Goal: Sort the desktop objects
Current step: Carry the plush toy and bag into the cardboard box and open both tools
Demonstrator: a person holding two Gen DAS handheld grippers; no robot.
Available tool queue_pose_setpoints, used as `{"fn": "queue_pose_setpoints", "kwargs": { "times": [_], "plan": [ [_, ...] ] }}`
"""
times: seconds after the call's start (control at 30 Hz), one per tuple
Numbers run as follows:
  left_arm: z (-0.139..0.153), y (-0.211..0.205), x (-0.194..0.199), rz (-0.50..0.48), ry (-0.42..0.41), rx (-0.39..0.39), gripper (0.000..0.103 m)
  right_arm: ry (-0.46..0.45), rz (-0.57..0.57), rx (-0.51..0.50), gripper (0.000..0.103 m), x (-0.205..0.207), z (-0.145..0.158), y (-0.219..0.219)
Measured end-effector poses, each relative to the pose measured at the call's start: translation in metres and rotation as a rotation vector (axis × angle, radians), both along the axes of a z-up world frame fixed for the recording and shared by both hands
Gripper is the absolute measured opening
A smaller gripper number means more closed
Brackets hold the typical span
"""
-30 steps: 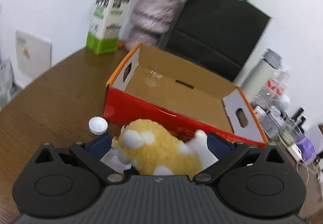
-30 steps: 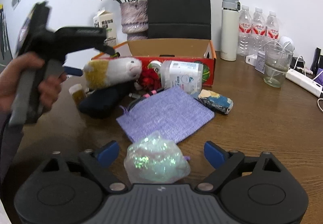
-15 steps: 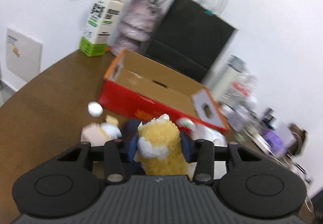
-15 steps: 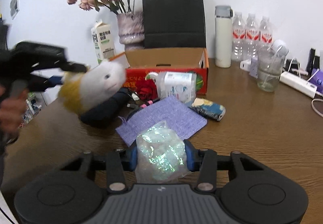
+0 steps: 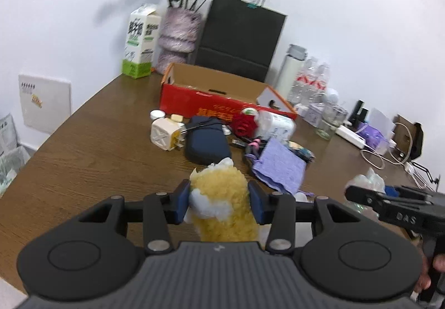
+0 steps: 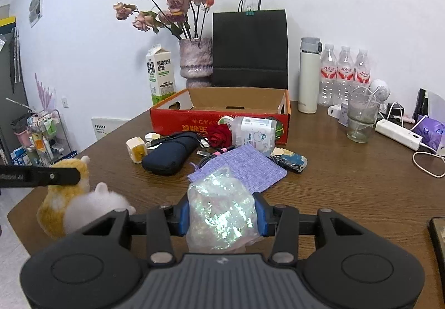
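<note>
Left gripper (image 5: 219,204): black plastic body, blue pads clamped against both flanks of the plush toy.
Plush toy (image 5: 222,206): fuzzy yellow pile with white patches, rounded and soft; held clear above the near table edge, well short of the box.
Right gripper (image 6: 221,215): same black frame, blue pads pressed onto the crinkled bag from either side.
Crinkled bag (image 6: 221,211): lumpy translucent film with iridescent green-pink sheen; held above the table, just in front of the purple pouch.
Purple pouch (image 6: 240,165): flat woven cloth, square, drawstring at one corner; lying on the table.
Dark case (image 6: 169,154): oblong navy fabric shell with rounded ends, a cable draped over it.
Plug adapter (image 6: 136,150): cream cube with a yellow face, just left of the dark case.
Red rose (image 6: 219,135): velvety petals, beside the wipes pack (image 6: 254,135) of glossy white film.
Cardboard box (image 6: 219,117): shallow open tray, red printed outer wall, raw brown interior, oval handle holes; behind the clutter.
Table (image 6: 347,183): dark wood grain, rounded edge.
Background: milk carton (image 6: 161,73), mottled ribbed vase (image 6: 195,61) of dried roses, matte black paper bag (image 6: 250,48).
</note>
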State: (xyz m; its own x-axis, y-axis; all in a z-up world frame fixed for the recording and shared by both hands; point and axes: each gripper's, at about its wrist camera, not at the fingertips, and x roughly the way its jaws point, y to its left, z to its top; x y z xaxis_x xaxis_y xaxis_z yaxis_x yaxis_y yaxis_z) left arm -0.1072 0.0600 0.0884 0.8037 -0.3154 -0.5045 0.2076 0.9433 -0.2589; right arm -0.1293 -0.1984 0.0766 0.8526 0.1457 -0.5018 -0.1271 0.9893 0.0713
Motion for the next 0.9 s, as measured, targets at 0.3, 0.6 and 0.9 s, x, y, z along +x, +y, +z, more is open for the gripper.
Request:
{"fn": "queue_pose_setpoints", "kwargs": {
  "times": [0.3,0.6,0.9],
  "plan": [
    [0.015,0.003,0.028,-0.025,-0.041,0.007,0.045,-0.012,-0.005,0.026,0.044,0.013,0.008,-0.003],
    [0.043,0.007,0.086,-0.013,-0.121,0.014,0.045,-0.089,-0.094,0.082,0.044,0.070,0.031,-0.022],
    [0.074,-0.003,0.147,-0.032,-0.178,0.043,0.045,-0.178,-0.074,0.047,0.044,0.126,0.070,-0.018]
  ]
}}
